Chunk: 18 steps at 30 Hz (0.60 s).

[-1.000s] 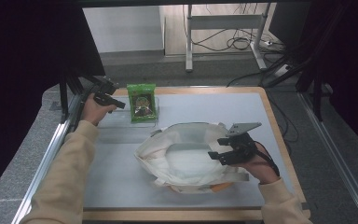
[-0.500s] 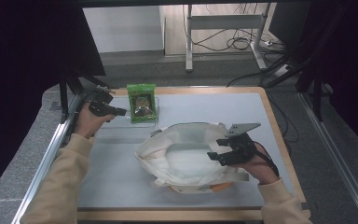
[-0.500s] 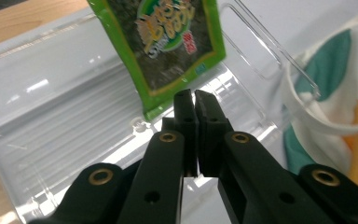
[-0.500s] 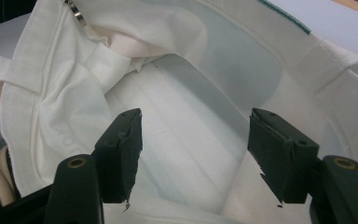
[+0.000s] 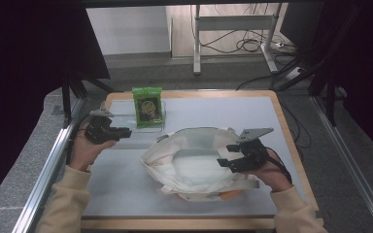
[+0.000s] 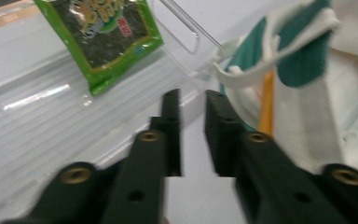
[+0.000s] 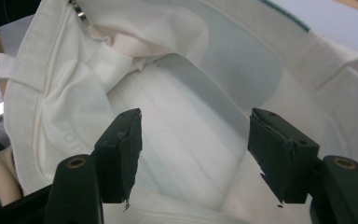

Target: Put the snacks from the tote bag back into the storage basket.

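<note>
High view: my left gripper (image 5: 124,132) hangs near the snack pack (image 5: 147,105) in its clear tray (image 5: 162,119), well inside the table (image 5: 272,116) edge.

Left gripper view: jaws slightly parted, just been opening, nothing between; I judge the pack comes next.

Right gripper view: right gripper (image 7: 193,154) wide, empty, over the open bag (image 7: 51,107).

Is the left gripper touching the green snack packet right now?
Apart. The left gripper view shows the left gripper with its fingers just opening on nothing, and clear tray surface between them and the green snack packet.
</note>
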### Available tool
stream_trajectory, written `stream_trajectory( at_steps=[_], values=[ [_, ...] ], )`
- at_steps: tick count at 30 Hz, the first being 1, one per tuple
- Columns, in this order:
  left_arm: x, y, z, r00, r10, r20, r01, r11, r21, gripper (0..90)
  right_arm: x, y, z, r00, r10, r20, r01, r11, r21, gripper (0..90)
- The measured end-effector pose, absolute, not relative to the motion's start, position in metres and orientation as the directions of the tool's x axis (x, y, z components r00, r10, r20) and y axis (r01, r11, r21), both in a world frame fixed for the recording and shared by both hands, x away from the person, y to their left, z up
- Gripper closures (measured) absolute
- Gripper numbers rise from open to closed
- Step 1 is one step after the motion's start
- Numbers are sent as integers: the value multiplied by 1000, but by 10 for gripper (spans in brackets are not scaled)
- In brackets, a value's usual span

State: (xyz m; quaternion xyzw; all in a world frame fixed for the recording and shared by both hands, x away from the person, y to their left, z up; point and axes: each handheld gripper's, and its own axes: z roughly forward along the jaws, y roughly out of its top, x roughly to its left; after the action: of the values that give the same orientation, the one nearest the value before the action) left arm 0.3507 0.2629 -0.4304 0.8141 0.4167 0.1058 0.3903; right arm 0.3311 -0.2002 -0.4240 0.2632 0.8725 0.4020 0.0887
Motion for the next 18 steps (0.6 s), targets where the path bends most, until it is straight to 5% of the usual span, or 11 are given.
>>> stream_trajectory(
  at_steps=[4,8,18],
  values=[
    [335,256,-435,665,731,-156,571,-362,737,527,334,-202,-423,-839,541,61,393,524,756,348],
    [326,250,-437,691,707,-152,551,-379,743,454,337,-202,-423,-837,545,54,389,521,760,337],
    [320,247,-438,698,701,-146,544,-386,745,393,340,-204,-420,-824,564,55,390,494,777,317]
  ],
)
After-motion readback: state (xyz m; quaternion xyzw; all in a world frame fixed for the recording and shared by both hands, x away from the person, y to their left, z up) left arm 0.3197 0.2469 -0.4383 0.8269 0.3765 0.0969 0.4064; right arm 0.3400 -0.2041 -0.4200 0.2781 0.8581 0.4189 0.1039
